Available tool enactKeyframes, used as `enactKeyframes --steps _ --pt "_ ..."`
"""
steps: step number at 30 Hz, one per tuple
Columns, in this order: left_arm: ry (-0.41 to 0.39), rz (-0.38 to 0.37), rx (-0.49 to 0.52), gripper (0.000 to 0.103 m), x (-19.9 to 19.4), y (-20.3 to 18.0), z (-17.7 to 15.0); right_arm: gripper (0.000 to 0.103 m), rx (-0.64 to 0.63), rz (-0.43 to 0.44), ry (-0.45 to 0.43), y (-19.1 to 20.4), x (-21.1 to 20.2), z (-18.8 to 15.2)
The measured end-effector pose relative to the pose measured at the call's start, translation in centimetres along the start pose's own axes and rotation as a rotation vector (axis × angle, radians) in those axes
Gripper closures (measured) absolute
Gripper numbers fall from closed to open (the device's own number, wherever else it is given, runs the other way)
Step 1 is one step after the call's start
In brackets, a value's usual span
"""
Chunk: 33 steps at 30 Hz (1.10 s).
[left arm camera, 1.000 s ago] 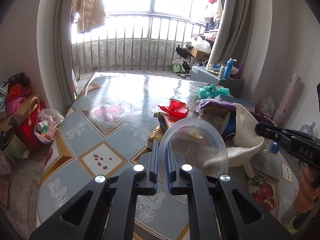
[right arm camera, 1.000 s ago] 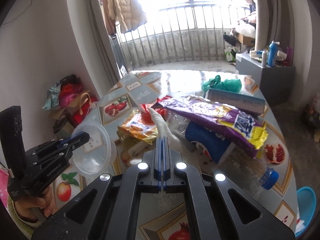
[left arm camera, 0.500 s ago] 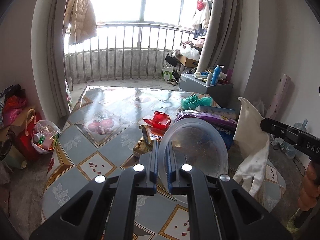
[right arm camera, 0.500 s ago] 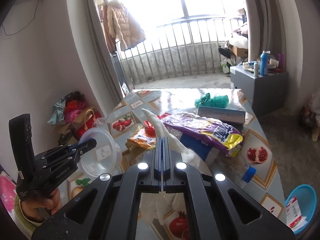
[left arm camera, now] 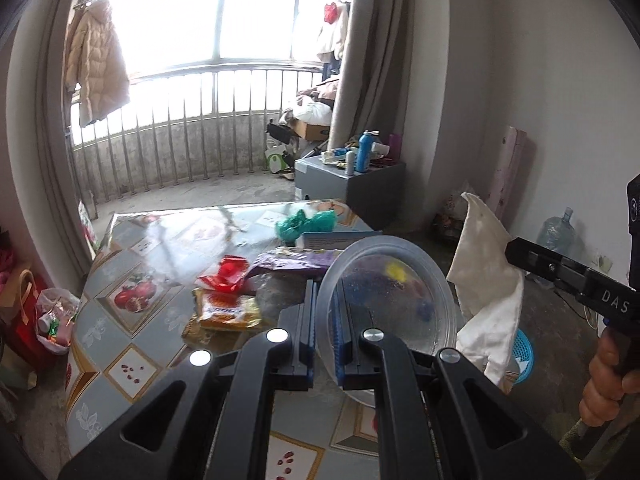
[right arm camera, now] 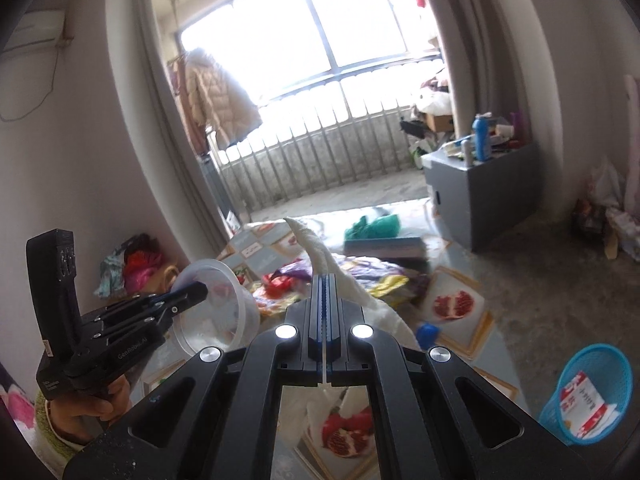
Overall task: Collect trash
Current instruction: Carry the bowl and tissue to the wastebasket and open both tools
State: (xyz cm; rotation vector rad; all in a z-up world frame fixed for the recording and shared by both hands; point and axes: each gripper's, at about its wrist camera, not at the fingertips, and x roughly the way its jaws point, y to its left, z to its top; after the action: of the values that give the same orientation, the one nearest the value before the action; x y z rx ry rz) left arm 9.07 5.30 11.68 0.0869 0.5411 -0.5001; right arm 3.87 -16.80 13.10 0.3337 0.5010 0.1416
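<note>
Trash is scattered over the patterned counter (left arm camera: 132,344): a red wrapper (left arm camera: 226,274), an orange snack packet (left arm camera: 228,312), a purple bag (left arm camera: 296,260), a green plastic bag (left arm camera: 306,222) and a flat box (right arm camera: 384,248). A blue bottle cap (right arm camera: 427,332) is seen near the right counter edge, partly hidden by cloth. A blue basket (right arm camera: 592,392) with a carton inside stands on the floor right of the counter.

The clear plastic container (left arm camera: 388,300) is pinched by its rim in the left gripper (left arm camera: 322,344) and is held above the counter, tilted on edge. A white cloth (left arm camera: 486,280) is clamped in the right gripper (right arm camera: 325,320), jaws pressed together on it; the cloth hangs free below and sticks up above the fingers. Each gripper is carried by a hand (right arm camera: 88,408), angled downward; the hand poses are mostly cut off at the frame edge.

Open floor is visible right of the counter, around the basket, and toward the balcony railing (left arm camera: 180,132). A grey cabinet (right arm camera: 480,200) stands beyond the counter's far corner.
</note>
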Motion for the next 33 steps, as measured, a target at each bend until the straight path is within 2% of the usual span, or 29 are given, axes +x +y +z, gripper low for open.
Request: enactKeyframes --steps 7,13,17,22,27,33 --pt "0.009 -0.154 0.122 0.096 2.1 -8.0 2.0 0.103 0.119 -0.083 -0.070 -6.3 -4.9 0.1" --pt "0.033 -0.292 0.216 0.096 4.9 -15.5 3.7 0.103 0.184 -0.234 -0.141 -11.9 -9.6 -0.2" --pt "0.066 -0.372 0.275 0.096 7.5 -20.4 4.2 0.103 0.226 -0.335 -0.156 -15.8 -11.6 -0.8" --pt "0.177 -0.463 0.324 0.096 12.8 -26.5 4.2 0.103 0.288 -0.438 -0.145 -20.9 -12.6 -2.0" --pt "0.350 -0.521 0.351 0.096 19.9 -31.8 3.2 0.103 0.352 -0.506 -0.090 -25.9 -10.8 -3.6" --pt "0.508 -0.498 0.415 0.096 28.0 -37.9 0.3 0.103 0.424 -0.569 -0.022 -31.8 -8.2 -5.3"
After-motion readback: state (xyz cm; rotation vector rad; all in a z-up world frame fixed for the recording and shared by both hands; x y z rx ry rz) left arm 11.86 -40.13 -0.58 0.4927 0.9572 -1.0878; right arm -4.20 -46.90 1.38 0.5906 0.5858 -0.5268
